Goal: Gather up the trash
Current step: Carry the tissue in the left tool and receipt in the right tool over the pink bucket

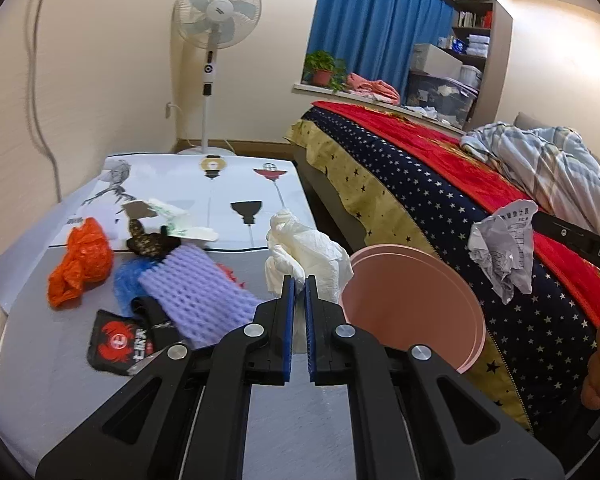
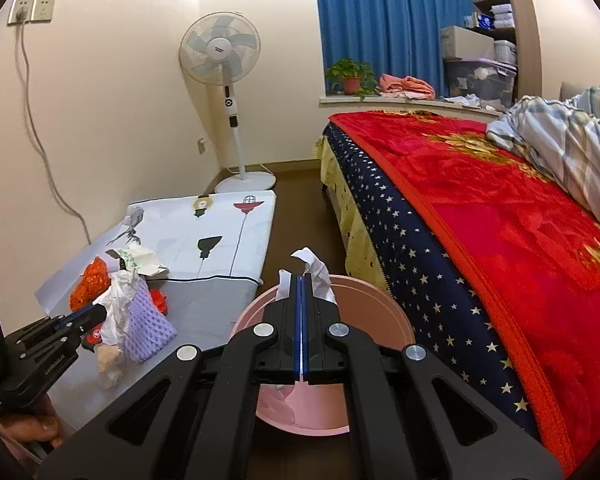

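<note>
My left gripper (image 1: 299,280) is shut on a crumpled white tissue (image 1: 320,256), held just left of the pink bin (image 1: 420,312). At the right edge of the left wrist view, my right gripper (image 1: 540,220) is shut on a crumpled printed paper (image 1: 500,252) that hangs beyond the bin, in front of the bed. In the right wrist view, the right gripper (image 2: 301,278) pinches that paper (image 2: 318,270) above the pink bin's rim (image 2: 384,304). The left gripper (image 2: 98,313) shows at the left with the tissue (image 2: 114,304). Something pale lies in the bin's bottom.
On the low table (image 1: 60,380) lie an orange plastic bag (image 1: 80,268), purple foam netting (image 1: 196,292), blue netting (image 1: 126,280), a black crab-print wrapper (image 1: 120,344) and a green-white wrapper (image 1: 168,216). A bed (image 2: 500,240) runs along the right. A standing fan (image 2: 228,80) stands at the back.
</note>
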A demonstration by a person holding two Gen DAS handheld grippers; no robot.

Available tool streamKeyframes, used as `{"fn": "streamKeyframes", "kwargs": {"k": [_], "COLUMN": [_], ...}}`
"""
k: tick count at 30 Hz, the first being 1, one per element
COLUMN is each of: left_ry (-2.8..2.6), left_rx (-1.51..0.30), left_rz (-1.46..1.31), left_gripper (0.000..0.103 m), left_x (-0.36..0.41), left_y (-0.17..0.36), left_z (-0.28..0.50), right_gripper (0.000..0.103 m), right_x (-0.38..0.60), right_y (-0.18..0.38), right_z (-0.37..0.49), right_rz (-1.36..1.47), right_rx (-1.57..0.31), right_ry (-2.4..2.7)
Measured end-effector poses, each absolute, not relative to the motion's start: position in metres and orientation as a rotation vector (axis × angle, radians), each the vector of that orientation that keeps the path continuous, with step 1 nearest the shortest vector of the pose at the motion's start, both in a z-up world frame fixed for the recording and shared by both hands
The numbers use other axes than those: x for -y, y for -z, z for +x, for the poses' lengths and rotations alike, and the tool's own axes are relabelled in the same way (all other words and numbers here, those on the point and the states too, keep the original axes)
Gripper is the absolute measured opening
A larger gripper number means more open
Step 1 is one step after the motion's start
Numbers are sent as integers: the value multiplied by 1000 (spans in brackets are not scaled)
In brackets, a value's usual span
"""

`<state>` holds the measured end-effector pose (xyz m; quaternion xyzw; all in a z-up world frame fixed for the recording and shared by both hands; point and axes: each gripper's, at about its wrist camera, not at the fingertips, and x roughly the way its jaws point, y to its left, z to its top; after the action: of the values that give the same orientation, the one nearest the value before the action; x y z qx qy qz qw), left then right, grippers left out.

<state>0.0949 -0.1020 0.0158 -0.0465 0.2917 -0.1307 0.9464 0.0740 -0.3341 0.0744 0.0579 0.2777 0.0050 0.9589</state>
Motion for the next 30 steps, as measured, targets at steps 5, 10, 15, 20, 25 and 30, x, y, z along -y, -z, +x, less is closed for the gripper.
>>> {"fn": "streamKeyframes", "kwargs": {"k": [5,10,15,20,25,30], "left_ry": [310,356,394,425,446,457], "left_rx": [-597,-596,-602,-617,-634,-643], "left_rz": [-76,-54,-39,-30,-32,-36], "left_gripper": [5,5,5,5,5,5], "left_x": [125,144,161,174,180,188], "left_y": [-13,-10,-5,2,8,12], "left_z": [101,106,112,119,122,125], "right_gripper": [0,0,0,0,0,0], "right_x": [342,351,356,358,358,359], "right_y": [-69,-65,-62,-59,-57,-55], "right_z": [79,84,85,86,89,90], "right_rz": [135,153,156,151,146,149], "right_rx": [-566,-572,-579,-585,-590,-596], "right_ry": [23,45,64,77,83,89]}}
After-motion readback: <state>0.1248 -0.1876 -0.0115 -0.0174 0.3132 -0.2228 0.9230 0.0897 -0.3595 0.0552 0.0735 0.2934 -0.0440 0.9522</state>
